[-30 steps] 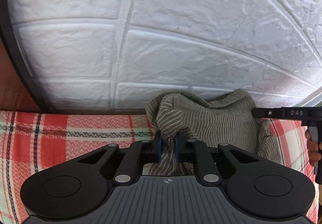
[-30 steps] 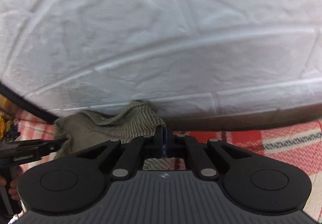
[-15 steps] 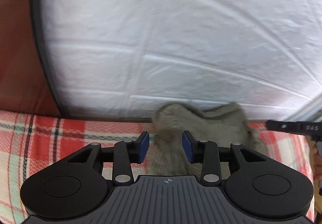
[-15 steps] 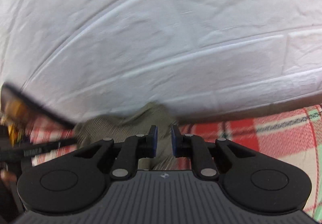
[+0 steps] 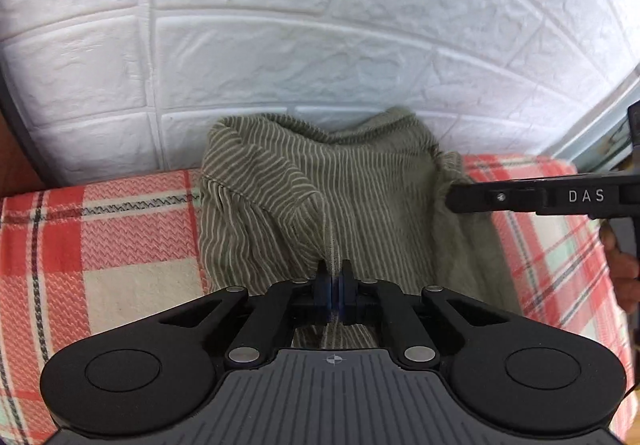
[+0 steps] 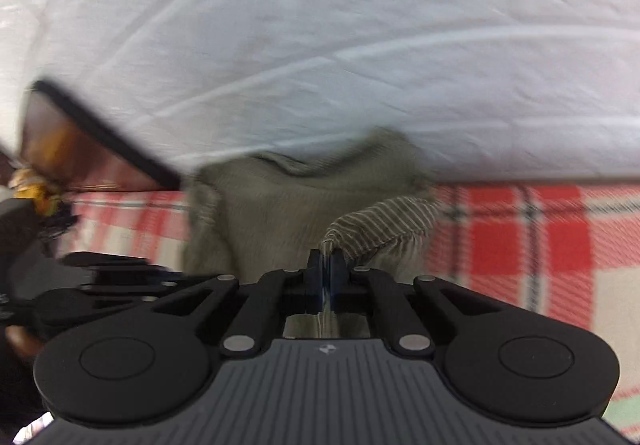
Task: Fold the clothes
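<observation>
The soft, light striped garment point(image 5: 320, 197) hangs limp, pinched at its edge by the left gripper point(image 5: 333, 295) and the right gripper point(image 6: 326, 283).

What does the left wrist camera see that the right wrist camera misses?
Only the left wrist view shows the right claw from the side, lettered DAS, and crisp white brick wall. Only the right wrist view shows a blurred brown and yellow patch at its left edge. Both show the olive striped garment heaped on the red plaid cloth, with each camera's own claw, the left claw too, shut on it.
</observation>
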`<state>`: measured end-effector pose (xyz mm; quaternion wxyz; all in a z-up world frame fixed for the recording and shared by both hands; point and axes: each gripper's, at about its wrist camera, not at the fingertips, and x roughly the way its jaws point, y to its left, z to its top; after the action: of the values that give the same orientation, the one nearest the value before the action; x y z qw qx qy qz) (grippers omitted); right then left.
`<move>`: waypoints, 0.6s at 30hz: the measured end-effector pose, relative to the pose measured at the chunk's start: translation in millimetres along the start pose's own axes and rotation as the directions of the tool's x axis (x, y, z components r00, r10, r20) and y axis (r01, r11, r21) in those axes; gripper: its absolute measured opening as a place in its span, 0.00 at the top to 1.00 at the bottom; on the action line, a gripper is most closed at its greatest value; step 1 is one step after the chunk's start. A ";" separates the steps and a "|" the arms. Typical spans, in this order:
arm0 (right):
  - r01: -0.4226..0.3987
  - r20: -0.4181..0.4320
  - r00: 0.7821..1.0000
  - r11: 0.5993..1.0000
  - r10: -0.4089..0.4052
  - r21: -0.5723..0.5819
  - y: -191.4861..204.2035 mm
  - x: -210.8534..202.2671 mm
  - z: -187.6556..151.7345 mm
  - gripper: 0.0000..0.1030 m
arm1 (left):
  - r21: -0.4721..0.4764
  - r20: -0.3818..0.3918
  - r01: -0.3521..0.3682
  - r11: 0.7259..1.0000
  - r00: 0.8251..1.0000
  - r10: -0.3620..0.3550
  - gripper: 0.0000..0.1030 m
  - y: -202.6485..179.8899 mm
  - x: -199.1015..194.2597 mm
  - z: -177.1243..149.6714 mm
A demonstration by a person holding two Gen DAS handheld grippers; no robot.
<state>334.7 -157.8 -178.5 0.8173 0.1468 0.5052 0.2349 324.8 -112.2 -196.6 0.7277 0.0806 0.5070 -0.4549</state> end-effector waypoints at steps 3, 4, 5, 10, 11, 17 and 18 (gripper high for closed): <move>-0.016 -0.005 1.000 1.000 0.016 -0.014 3.5 8.4 2.5 0.97 | -0.035 0.001 0.013 0.999 1.000 -0.013 1.00 10.5 -0.9 -1.8; -0.013 -0.008 1.000 1.000 0.013 -0.007 1.5 13.9 2.7 0.97 | -0.051 0.001 0.017 0.999 1.000 -0.017 1.00 13.8 1.5 -1.9; -0.008 -0.010 1.000 1.000 0.008 0.001 -1.0 19.5 2.6 0.97 | -0.068 0.000 0.020 0.997 1.000 -0.020 1.00 17.1 3.9 -2.1; -0.005 -0.003 1.000 0.999 0.005 0.038 -18.0 34.5 -2.3 0.97 | -0.099 -0.011 0.024 0.995 1.000 -0.026 0.98 22.9 15.6 -0.2; -0.014 0.003 1.000 0.999 0.014 0.046 -21.2 33.7 -3.3 0.97 | -0.101 -0.014 0.024 0.995 1.000 -0.025 0.92 23.1 17.8 0.5; 0.020 0.037 0.999 0.998 -0.022 0.055 -20.8 14.6 -4.2 0.89 | -0.093 -0.003 0.011 0.996 1.000 -0.011 0.70 19.5 10.8 6.9; 0.030 0.055 0.998 0.998 -0.033 0.054 -18.5 7.5 -4.9 0.86 | -0.093 0.017 0.006 0.996 1.000 -0.004 0.64 18.8 2.6 7.1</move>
<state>337.5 -169.4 -195.2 0.8305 0.1672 0.4905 0.2043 343.6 -107.1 -201.8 0.7338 0.0415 0.5216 -0.4334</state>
